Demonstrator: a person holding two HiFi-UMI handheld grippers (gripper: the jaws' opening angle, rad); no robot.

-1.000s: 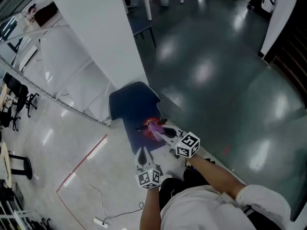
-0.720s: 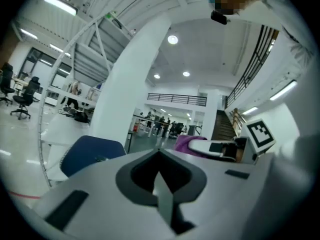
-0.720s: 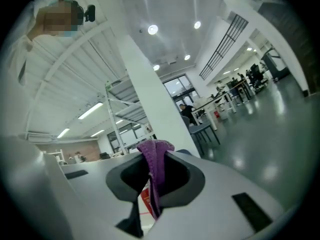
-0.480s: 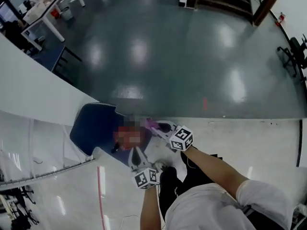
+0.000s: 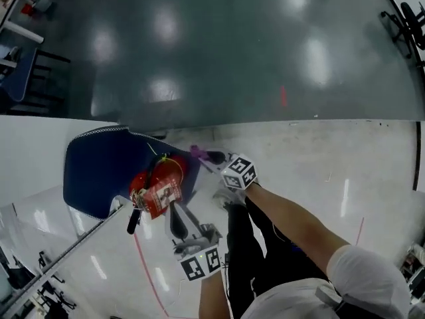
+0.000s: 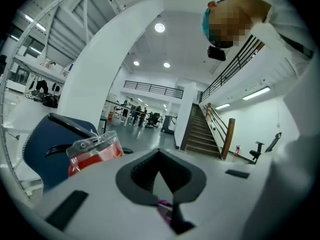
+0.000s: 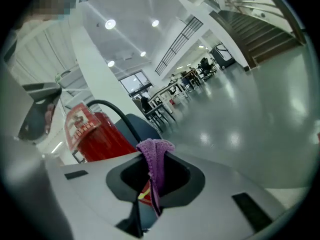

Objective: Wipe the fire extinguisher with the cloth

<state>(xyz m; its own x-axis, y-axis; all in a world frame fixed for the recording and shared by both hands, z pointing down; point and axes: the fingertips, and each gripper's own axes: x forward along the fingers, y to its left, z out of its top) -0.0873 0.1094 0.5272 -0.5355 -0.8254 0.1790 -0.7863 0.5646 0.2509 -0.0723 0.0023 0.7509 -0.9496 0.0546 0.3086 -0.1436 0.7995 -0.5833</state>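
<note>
Head view: one red fire extinguisher [image 5: 159, 186], against one blue chair [image 5: 93, 171]. My right gripper [image 5: 211, 157] pinches one purple cloth [image 5: 196, 151] just right of extinguisher top; contact unclear. My left gripper [image 5: 175, 212] sits just beside its body

Left gripper view: jaws together, gripping nothing as far as I judge; extinguisher ahead-left

Right gripper view: jaws clamped on cloth; extinguisher upright, long axis vertical, ahead-left, so I judge wipe goes leftward, right gripper leading

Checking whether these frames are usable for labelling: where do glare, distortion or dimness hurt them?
Head view: dim overall, with lamp glare patches on the dark floor; the extinguisher is legible. Left gripper view: strong fisheye bending, dark corners, bright ceiling lamps. Right gripper view: same fisheye; cloth sharp, floor reflections behind.
</note>
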